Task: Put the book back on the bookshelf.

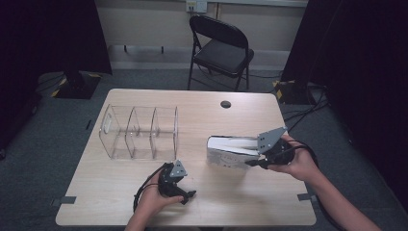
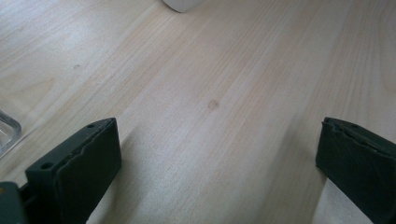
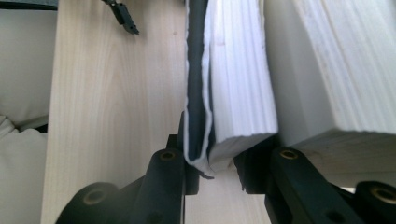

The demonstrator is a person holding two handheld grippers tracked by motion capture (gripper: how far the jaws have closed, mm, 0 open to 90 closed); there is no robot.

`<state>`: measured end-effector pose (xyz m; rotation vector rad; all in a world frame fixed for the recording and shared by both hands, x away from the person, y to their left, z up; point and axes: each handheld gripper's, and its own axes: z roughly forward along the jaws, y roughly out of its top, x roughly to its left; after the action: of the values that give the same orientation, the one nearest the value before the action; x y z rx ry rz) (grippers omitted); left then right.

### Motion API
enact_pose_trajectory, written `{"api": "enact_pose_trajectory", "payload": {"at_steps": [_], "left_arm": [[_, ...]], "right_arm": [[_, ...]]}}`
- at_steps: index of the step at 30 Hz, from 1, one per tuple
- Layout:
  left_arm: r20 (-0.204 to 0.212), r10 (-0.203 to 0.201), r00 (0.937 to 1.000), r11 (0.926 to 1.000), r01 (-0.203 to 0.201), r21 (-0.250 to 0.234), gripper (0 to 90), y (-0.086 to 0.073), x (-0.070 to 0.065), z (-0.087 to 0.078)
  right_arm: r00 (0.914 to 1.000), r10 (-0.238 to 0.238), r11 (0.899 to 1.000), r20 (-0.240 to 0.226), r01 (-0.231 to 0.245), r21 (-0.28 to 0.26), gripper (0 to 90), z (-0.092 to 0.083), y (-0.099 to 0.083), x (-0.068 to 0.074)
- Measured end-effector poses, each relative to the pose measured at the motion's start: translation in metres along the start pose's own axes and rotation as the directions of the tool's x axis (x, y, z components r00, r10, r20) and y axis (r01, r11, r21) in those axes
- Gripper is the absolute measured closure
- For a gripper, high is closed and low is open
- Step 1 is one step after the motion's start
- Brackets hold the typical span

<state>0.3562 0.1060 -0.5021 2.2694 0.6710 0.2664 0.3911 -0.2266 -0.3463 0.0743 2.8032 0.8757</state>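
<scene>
- White page edges mark the book (image 1: 231, 150), which lies on the pale wood counter (image 1: 226, 202) at its right half, just right of the clear acrylic organizer (image 1: 139, 132); it looks tipped up on its long edge, pages toward the person's side.
- Its right end sits inside the right gripper (image 1: 257, 159), whose jaws are clamped on a front section of the book; judging by that grip at the corner, the hand is set to lift or stand the book, probably for one of the organizer's upright slots.
- Left gripper (image 1: 185, 195) rests low on the counter near the front edge, jaws spread wide with nothing between them; it seems parked clear of the book, ready to steady it.
- High view gives the layout: organizer with its three compartments, book beside it, both hands, and a folding chair (image 1: 220, 48) beyond the counter.
- Right gripper view adds what the high view cannot: the dark cover (image 3: 196, 93) and a block of white pages (image 3: 240, 84) pinched between the jaws, while a thicker block of pages (image 3: 336, 70) stays outside the grip.
- Left gripper view shows bare wood grain between its open jaws and a corner of the organizer (image 2: 7, 130) at the left edge.
</scene>
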Motion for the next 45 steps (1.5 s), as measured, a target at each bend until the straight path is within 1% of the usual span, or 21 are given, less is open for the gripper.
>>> {"api": "enact_pose_trajectory", "payload": {"at_steps": [2, 4, 7, 9, 11, 14, 15, 19, 23, 28, 30, 31, 35, 36, 37, 39, 45], "left_arm": [[-0.002, 0.001, 1.0, 1.0, -0.001, 0.004, 0.0, 0.0, 0.0, 0.0], [-0.005, -0.002, 1.0, 1.0, 0.002, 0.003, 0.0, 0.0, 0.0, 0.0], [-0.006, 0.001, 1.0, 1.0, -0.001, 0.001, 0.0, 0.001, 0.0, 0.001], [-0.006, 0.0, 1.0, 1.0, 0.0, 0.0, 0.0, 0.001, 0.0, 0.001], [-0.006, 0.0, 1.0, 1.0, 0.0, 0.001, 0.0, 0.001, 0.0, 0.001], [-0.006, 0.0, 1.0, 1.0, 0.0, 0.001, 0.0, 0.001, 0.0, 0.001], [-0.005, 0.0, 1.0, 1.0, 0.0, 0.0, 0.0, 0.001, 0.0, 0.001], [-0.006, -0.001, 1.0, 1.0, 0.001, 0.005, 0.0, 0.001, 0.0, 0.001], [-0.003, 0.0, 1.0, 1.0, 0.0, -0.006, 0.0, 0.001, 0.001, 0.002], [-0.003, -0.001, 1.0, 1.0, 0.001, -0.008, 0.0, 0.001, 0.001, 0.002], [-0.002, -0.001, 1.0, 1.0, 0.001, -0.008, 0.0, 0.001, 0.001, 0.002], [-0.003, -0.002, 1.0, 1.0, 0.002, -0.008, 0.0, 0.001, 0.001, 0.002], [-0.005, -0.005, 1.0, 1.0, 0.005, -0.003, 0.0, 0.002, 0.0, 0.002], [-0.007, -0.006, 1.0, 1.0, 0.006, -0.003, 0.0, 0.002, 0.0, 0.002], [-0.008, -0.008, 0.9999, 1.0, 0.008, -0.004, 0.0, 0.002, 0.0, 0.002], [-0.009, -0.008, 0.9999, 1.0, 0.008, -0.004, 0.0, 0.002, 0.001, 0.002], [-0.021, -0.02, 0.9996, 0.9998, 0.019, -0.003, 0.0, 0.003, 0.0, 0.004]], "right_arm": [[0.9999, 0.002, 1.0, -0.015, -0.002, -0.002, 74.0, -0.001, 0.0, 0.002], [0.9999, 0.0, 1.0, -0.017, 0.0, -0.002, 74.1, -0.002, 0.0, 0.002], [0.9994, -0.004, 1.0, -0.034, 0.004, -0.002, 74.1, -0.003, 0.001, 0.003], [0.9989, 0.005, 1.0, -0.046, -0.005, -0.003, 74.4, -0.003, 0.001, 0.004], [0.9986, 0.009, 1.0, -0.052, -0.009, 0.0, 74.4, -0.004, 0.001, 0.004], [0.9987, 0.001, 1.0, -0.051, -0.001, 0.006, 74.6, -0.004, 0.002, 0.003], [0.9988, 0.006, 1.0, -0.049, -0.005, 0.015, 74.7, -0.004, 0.003, 0.003], [0.999, 0.017, 1.0, -0.041, -0.016, 0.024, 75.6, -0.004, 0.004, -0.002], [0.9987, 0.018, 0.999, -0.048, -0.017, 0.033, 75.7, -0.004, 0.004, -0.007], [0.9977, 0.043, 0.999, -0.052, -0.042, 0.03, 75.7, -0.004, 0.003, -0.012], [0.9974, 0.046, 0.998, -0.055, -0.044, 0.034, 75.7, -0.004, 0.003, -0.013], [0.9967, 0.057, 0.998, -0.057, -0.055, 0.033, 75.6, -0.004, 0.003, -0.013], [0.9958, 0.065, 0.997, -0.065, -0.062, 0.043, 75.5, -0.003, 0.004, -0.015], [0.9946, 0.08, 0.996, -0.066, -0.077, 0.046, 75.5, -0.004, 0.003, -0.017], [0.9946, 0.079, 0.996, -0.067, -0.076, 0.045, 75.5, -0.004, 0.003, -0.018], [0.9927, 0.099, 0.994, -0.069, -0.097, 0.041, 75.5, -0.003, 0.002, -0.019], [0.992, 0.104, 0.994, -0.072, -0.101, 0.033, 75.6, -0.003, 0.001, -0.023]]}}
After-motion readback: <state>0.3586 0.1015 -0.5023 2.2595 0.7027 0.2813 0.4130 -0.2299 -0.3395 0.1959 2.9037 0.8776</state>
